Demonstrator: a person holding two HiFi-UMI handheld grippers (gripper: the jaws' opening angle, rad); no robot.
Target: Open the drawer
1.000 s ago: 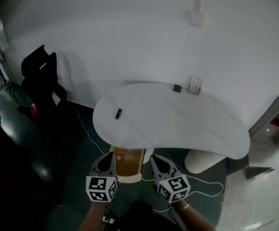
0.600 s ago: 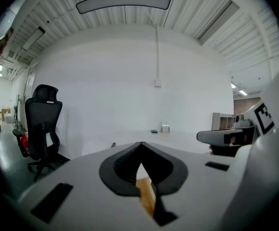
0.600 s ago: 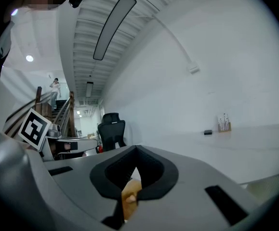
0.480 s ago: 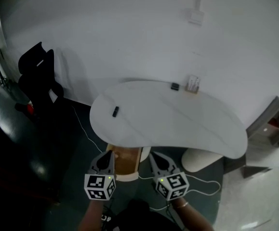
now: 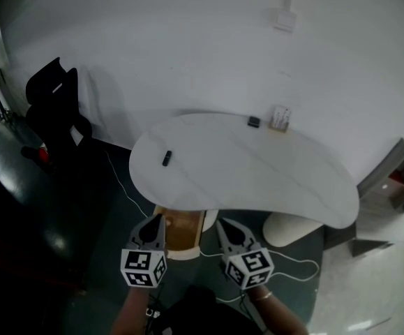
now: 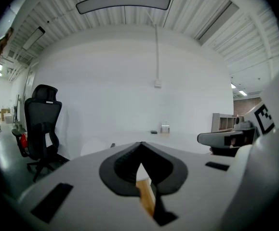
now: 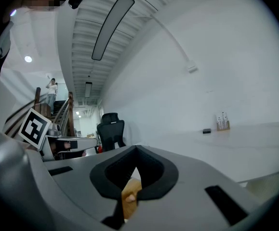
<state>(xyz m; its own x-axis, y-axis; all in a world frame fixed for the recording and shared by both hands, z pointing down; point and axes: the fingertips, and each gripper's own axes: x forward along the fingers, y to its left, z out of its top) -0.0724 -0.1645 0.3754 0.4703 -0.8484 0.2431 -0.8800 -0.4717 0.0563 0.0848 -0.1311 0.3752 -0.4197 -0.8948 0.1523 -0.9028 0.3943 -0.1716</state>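
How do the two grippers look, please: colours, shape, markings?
The left gripper and the right gripper look alike: light grey tapering bodies, black pads inside the jaws, and a white cube with black square markers at the rear.

Drawer is being sheltered under the near edge of the table and is being flanked by left gripper and right gripper. Table is being bracketed by chair, well left, and shelf, right. Holder is being carried at the far edge.
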